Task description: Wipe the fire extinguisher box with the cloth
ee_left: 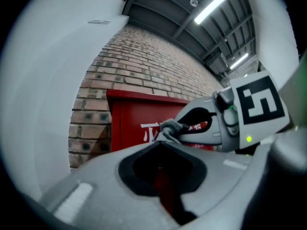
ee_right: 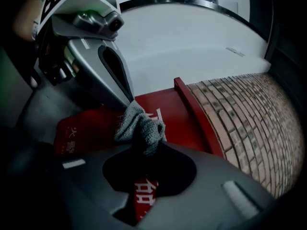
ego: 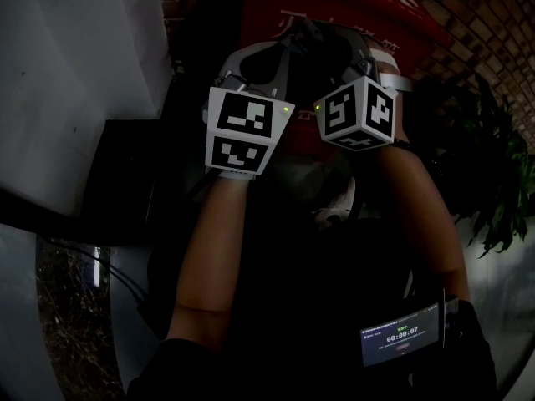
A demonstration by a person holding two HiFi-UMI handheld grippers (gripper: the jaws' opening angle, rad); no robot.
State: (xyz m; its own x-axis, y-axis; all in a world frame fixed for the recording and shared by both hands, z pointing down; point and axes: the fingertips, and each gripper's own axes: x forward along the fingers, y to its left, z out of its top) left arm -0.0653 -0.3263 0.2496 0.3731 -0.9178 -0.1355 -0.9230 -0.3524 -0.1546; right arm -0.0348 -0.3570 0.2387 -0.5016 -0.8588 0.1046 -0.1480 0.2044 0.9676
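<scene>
The red fire extinguisher box (ego: pixel 334 7) with white characters stands against a brick wall, right in front of both grippers. A small grey cloth (ee_right: pixel 139 126) hangs bunched between the two jaw tips, which meet nose to nose. My right gripper (ee_right: pixel 149 150) is shut on the cloth's lower end. My left gripper (ee_right: pixel 128 99) comes in from above left and pinches its upper end. In the left gripper view the cloth (ee_left: pixel 170 127) sits just past my left gripper (ee_left: pixel 162 142), against the right gripper (ee_left: pixel 181 127). In the head view both grippers, left (ego: pixel 292 44) and right (ego: pixel 334 44), are held up close together.
A brick wall (ee_left: pixel 144 56) surrounds the box (ee_left: pixel 134 123). A white wall (ego: pixel 67 73) rises at the left. A leafy plant (ego: pixel 493 182) stands at the right. A small screen (ego: pixel 399 334) is strapped to the right forearm.
</scene>
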